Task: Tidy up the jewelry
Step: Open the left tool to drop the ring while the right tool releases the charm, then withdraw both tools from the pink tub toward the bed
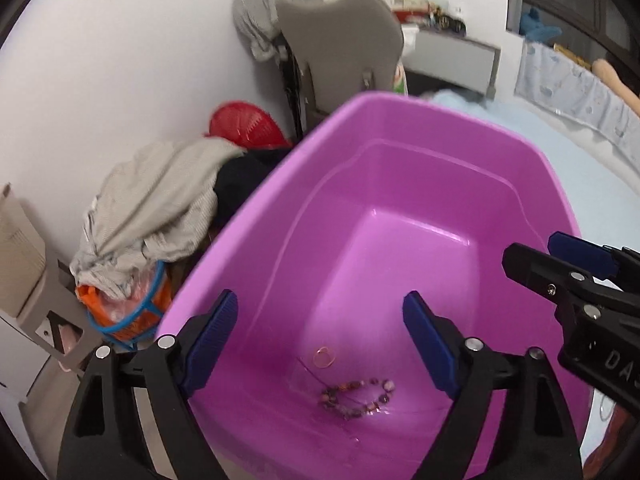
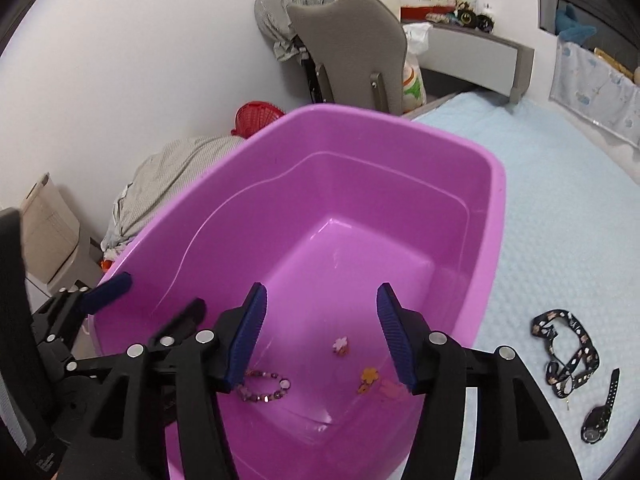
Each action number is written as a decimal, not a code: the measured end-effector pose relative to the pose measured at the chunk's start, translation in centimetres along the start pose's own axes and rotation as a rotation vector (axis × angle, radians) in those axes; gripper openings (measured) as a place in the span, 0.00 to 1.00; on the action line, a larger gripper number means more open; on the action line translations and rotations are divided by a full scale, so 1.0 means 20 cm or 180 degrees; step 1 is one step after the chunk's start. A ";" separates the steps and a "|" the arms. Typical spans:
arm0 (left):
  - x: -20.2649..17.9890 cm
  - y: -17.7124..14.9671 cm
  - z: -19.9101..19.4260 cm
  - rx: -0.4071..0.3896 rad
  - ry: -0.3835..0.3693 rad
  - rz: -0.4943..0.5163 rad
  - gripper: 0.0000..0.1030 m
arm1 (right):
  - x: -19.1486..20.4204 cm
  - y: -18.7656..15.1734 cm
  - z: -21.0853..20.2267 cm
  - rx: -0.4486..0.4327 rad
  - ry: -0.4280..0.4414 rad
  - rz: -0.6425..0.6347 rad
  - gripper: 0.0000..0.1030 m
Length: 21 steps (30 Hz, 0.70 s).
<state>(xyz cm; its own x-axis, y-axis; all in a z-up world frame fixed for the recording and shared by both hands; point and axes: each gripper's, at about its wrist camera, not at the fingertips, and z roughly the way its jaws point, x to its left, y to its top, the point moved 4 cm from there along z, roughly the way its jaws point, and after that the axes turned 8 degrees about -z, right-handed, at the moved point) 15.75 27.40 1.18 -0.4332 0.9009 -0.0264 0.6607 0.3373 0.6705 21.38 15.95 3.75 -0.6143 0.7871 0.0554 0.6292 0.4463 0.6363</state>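
Over the purple tub (image 2: 472, 216) on the pale blue bedspread (image 2: 560, 220), the left gripper (image 1: 320, 312) gapes empty above the beaded bracelet (image 1: 356, 396) – the right gripper (image 2: 322, 304) (also spread, holding nothing) hangs above small flower charms (image 2: 368, 376) – while a black watch (image 2: 598, 420) lies outside.

From my left camera, the tub (image 1: 400, 128) runs off the bottom edge, and the right gripper (image 1: 560, 264) at three o'clock is cut by the frame. My right finger (image 2: 244, 340) covers part of the bracelet (image 2: 268, 392). The charms (image 2: 368, 376) are too small to identify. The watch (image 2: 598, 420) at four o'clock blurs near the edge.
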 end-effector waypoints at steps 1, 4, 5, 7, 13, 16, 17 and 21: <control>0.00 0.00 0.00 0.0005 0.0006 0.0016 0.81 | 0.00 0.00 -0.01 -0.0001 -0.0004 -0.0008 0.54; 0.00 -0.01 0.00 0.0037 0.0055 0.0025 0.81 | -0.01 0.00 -0.03 -0.0031 -0.0007 0.0003 0.54; 0.01 -0.01 0.00 0.0032 0.0062 0.0019 0.81 | -0.01 0.01 -0.03 -0.0040 0.0000 0.0011 0.54; 0.01 -0.02 -0.01 0.0033 0.0065 -0.0008 0.82 | -0.01 0.00 -0.04 -0.0051 0.0027 0.0037 0.54; 0.02 -0.03 -0.05 0.0003 0.0080 -0.0029 0.82 | -0.02 -0.02 -0.07 -0.0066 0.0052 0.0093 0.54; 0.01 -0.03 -0.08 -0.0028 0.0085 -0.0026 0.82 | -0.03 -0.04 -0.10 -0.0094 0.0069 0.0135 0.54; 0.01 -0.04 -0.09 -0.0051 0.0084 -0.0015 0.82 | -0.04 -0.05 -0.11 -0.0106 0.0076 0.0155 0.54; -0.02 -0.05 -0.16 -0.0116 0.0057 0.0029 0.83 | -0.05 -0.10 -0.16 -0.0161 0.0078 0.0215 0.54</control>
<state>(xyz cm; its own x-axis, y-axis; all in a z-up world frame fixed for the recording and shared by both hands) 13.35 25.83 2.84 -0.4386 0.8987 -0.0071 0.6421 0.3188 0.6972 19.21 13.02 4.91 -0.5832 0.8037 0.1180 0.6452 0.3701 0.6684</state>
